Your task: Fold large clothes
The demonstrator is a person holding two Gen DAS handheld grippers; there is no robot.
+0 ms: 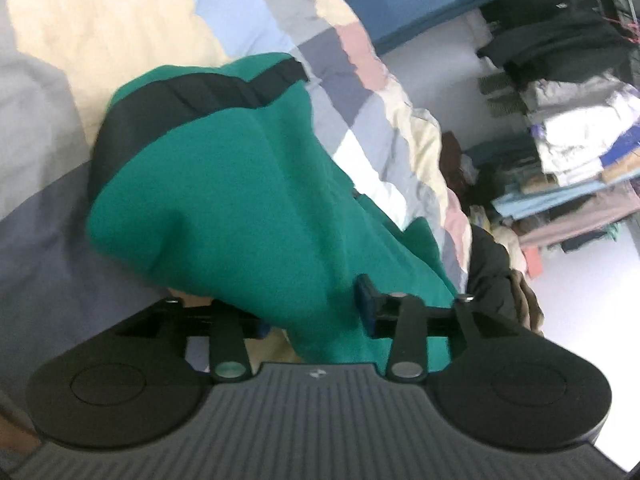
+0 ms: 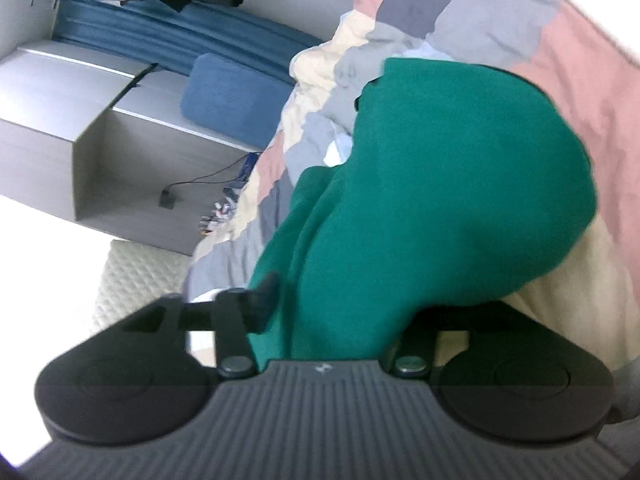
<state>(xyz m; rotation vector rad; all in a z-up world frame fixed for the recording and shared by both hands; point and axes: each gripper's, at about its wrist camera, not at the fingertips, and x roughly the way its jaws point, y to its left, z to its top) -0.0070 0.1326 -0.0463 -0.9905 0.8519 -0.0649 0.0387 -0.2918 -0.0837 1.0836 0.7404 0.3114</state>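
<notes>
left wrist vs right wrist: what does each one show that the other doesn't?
Left wrist only: the black band across the green garment, and shelves stacked with folded clothes at the right.

Right wrist only: a grey cabinet with a small black device and cable in its recess, and a white textured surface below.

Both: the green garment bunched between each claw's fingers (left claw, right claw), the patchwork quilt under it, and a blue cushion.

A home bedroom: a patchwork quilt [image 1: 360, 92] covers the bed, a blue pillow [image 2: 228, 88] lies at its far edge, folded clothes [image 1: 568, 148] fill open shelves, beside a grey cabinet [image 2: 80, 120].
</notes>
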